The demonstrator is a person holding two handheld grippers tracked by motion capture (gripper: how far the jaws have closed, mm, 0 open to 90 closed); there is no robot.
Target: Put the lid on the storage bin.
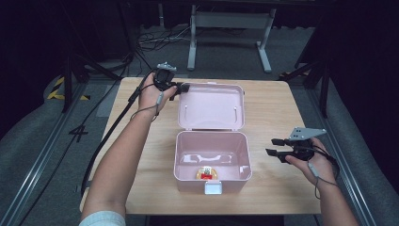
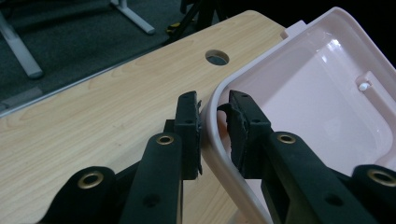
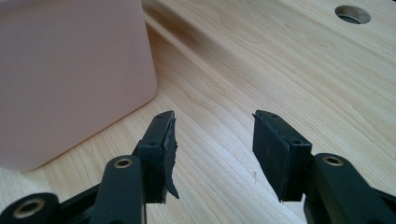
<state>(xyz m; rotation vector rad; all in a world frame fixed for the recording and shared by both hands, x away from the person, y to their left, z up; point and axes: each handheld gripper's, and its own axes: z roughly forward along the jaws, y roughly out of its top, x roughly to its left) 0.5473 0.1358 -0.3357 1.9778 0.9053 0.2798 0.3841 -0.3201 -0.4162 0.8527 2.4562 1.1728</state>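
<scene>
A pink plastic box (image 1: 211,155) stands open in the middle of the wooden table, its lid (image 1: 211,106) swung back behind it. A small red, yellow and white object (image 1: 206,173) lies on the box floor near the front wall. My left gripper (image 1: 181,88) is at the lid's far left corner. In the left gripper view, that gripper (image 2: 215,100) has one jaw outside and one inside the lid's rim (image 2: 211,119), shut on it. My right gripper (image 1: 273,146) hovers open to the right of the box. In the right gripper view, the gripper (image 3: 215,116) holds nothing, with the box wall (image 3: 70,79) off to its left.
A white latch (image 1: 212,188) sticks out from the box's front wall. The table (image 1: 277,113) has a cable hole (image 2: 217,57) near its far edge. Beyond the table are a grey carpeted floor, desk legs (image 1: 192,42) and loose cables.
</scene>
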